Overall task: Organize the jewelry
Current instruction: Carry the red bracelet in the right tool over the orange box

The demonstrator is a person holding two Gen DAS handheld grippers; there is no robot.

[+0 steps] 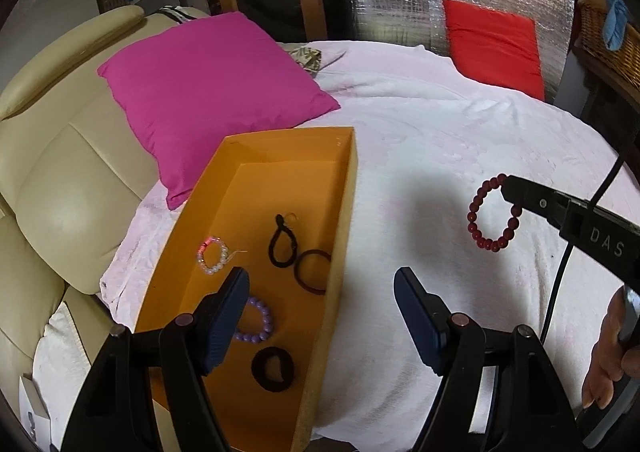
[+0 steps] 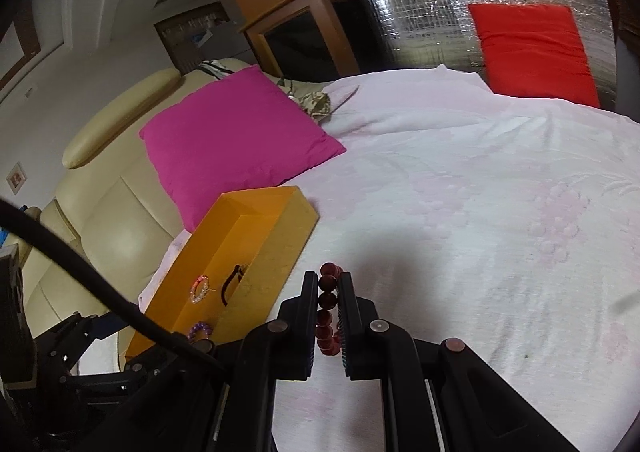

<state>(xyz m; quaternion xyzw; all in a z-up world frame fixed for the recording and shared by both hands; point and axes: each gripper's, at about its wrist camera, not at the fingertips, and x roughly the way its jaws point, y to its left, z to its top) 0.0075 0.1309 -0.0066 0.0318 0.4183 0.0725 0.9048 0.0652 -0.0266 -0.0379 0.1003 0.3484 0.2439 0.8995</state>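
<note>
An open orange box (image 1: pixel 344 212) (image 2: pixel 276 248) lies on the white bedspread. It holds a pearl bracelet (image 1: pixel 214 255) (image 2: pixel 199 289), a purple bead bracelet (image 1: pixel 258 322) (image 2: pixel 199 330), and several black hair ties (image 1: pixel 282 240). My left gripper (image 1: pixel 322 286) is open above the box's near end, nothing between its fingers. My right gripper (image 2: pixel 329 280) (image 1: pixel 508 190) is shut on a dark red bead bracelet (image 1: pixel 493 214) (image 2: pixel 326 310), which hangs in the air to the right of the box.
A magenta pillow (image 1: pixel 208 92) (image 2: pixel 236 144) leans behind the box against a cream leather headboard (image 1: pixel 68 180). A red cushion (image 1: pixel 496 46) (image 2: pixel 532 52) stands at the far right by a silver foil wall. A hand (image 1: pixel 608 352) holds the right tool.
</note>
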